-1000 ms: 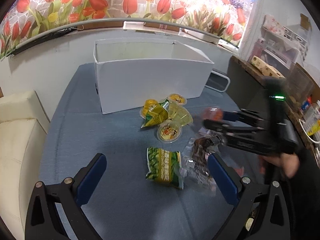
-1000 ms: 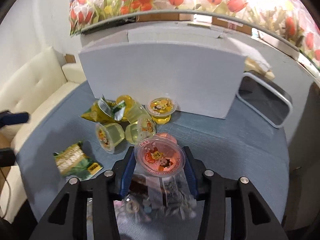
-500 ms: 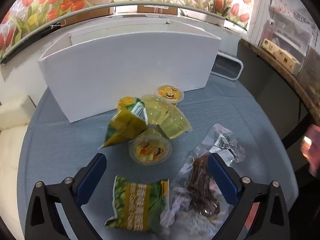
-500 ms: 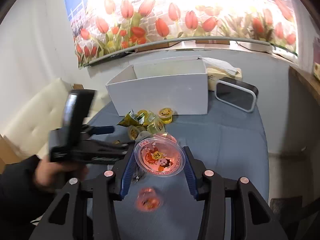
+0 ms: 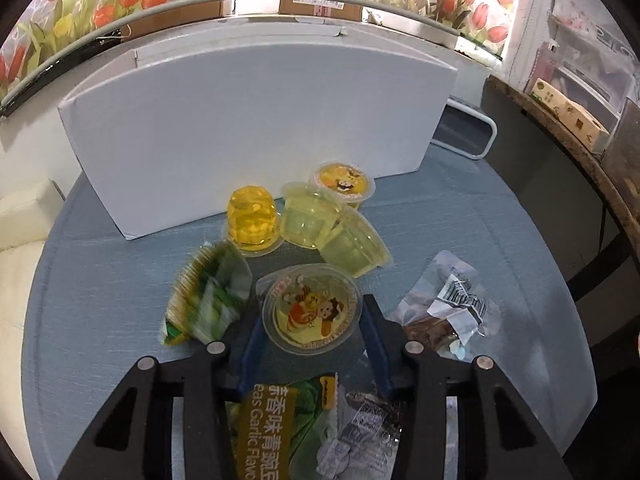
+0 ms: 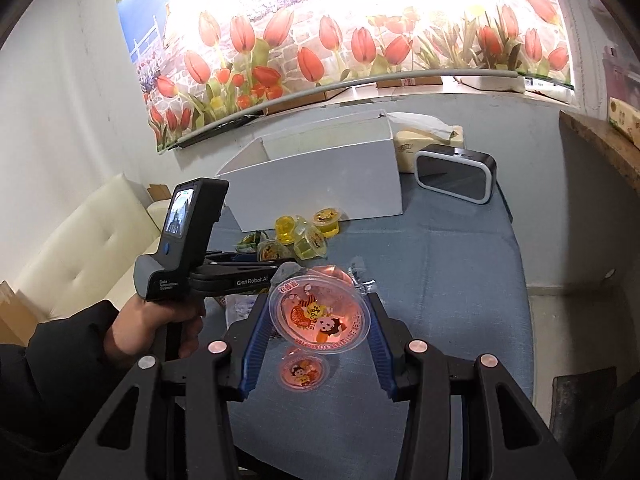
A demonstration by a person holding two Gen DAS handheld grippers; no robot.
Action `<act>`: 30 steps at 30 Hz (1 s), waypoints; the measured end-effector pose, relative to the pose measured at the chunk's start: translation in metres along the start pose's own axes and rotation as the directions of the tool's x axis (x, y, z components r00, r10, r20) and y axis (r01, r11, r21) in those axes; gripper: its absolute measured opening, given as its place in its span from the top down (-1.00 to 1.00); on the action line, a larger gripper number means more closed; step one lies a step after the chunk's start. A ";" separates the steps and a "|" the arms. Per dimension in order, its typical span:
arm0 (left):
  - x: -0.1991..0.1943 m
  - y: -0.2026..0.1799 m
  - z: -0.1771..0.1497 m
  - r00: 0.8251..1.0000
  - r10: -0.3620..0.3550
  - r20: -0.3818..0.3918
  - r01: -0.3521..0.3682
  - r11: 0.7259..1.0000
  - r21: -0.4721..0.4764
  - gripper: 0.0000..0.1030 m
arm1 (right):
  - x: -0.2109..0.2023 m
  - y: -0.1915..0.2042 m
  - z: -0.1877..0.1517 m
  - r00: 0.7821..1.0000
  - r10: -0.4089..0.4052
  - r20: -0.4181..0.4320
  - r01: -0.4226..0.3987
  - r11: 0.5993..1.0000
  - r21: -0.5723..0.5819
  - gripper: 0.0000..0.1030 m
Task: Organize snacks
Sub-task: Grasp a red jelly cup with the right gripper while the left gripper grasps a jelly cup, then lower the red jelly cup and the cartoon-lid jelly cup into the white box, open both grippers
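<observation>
Round table with a blue-grey cloth, snacks clustered in the middle.

White open-top cardboard box stands at the far side of the table, front wall facing the snacks. From the right wrist view the box looks empty where its inside shows.

Black speaker-like device with a white rim sits just right of the box; tissue pack behind it.

Left gripper: jaws closing around an upright yellow jelly cup with a cartoon lid. The cup sits between the blue pads on the table; pads look to be at its rim on both sides, though I can't tell for sure if they're pressing. Seen from the right wrist, the left gripper is held by the person's hand in a dark sleeve, pointing down at the pile.

Right gripper: clamped on a pink jelly cup, lid facing the camera, held up off the table. A second, smaller-looking pink cup lies on the cloth below it.

Green garlic pea packet lies under the left gripper, nearest the camera. Another green-yellow packet is blurred, just left of the gripped cup.

Clear bag with dark brown snack to the right of the gripper.

Behind the gripped cup: one yellow cup upside down, two pale green cups on their sides touching each other, one upright yellow cup closest to the box wall.
</observation>
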State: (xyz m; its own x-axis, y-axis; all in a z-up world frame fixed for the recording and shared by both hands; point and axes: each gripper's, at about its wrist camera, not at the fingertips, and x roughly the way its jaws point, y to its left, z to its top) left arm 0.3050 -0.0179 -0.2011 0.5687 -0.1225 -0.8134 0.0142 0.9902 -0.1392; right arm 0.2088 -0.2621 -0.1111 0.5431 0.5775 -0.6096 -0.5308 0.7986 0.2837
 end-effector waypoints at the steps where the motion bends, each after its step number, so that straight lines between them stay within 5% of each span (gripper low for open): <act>1: -0.002 0.001 0.000 1.000 -0.004 0.002 0.005 1.000 -0.003 0.04 | 0.000 0.002 0.001 1.000 0.005 0.003 -0.005 1.000 -0.003 0.03; 15: -0.121 0.017 -0.011 0.976 -0.088 0.200 0.088 0.996 0.008 0.05 | 0.023 0.021 0.020 0.999 0.045 0.019 -0.044 0.998 -0.037 0.03; 21: -0.148 0.038 0.025 0.960 -0.079 0.268 0.081 0.997 0.001 0.08 | 0.052 0.030 0.067 0.998 0.040 0.041 -0.037 0.997 -0.065 0.03; 30: -0.138 0.065 0.105 0.946 -0.076 0.316 0.077 0.997 0.008 0.09 | 0.114 0.024 0.164 0.995 -0.019 0.096 0.027 0.996 -0.086 0.03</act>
State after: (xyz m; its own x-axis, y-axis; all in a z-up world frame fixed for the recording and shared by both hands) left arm 0.3135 0.0704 -0.0384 0.7969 -0.1695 -0.5799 0.0649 0.9783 -0.1967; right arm 0.3645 -0.1492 -0.0528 0.6130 0.5756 -0.5412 -0.5697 0.7966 0.2021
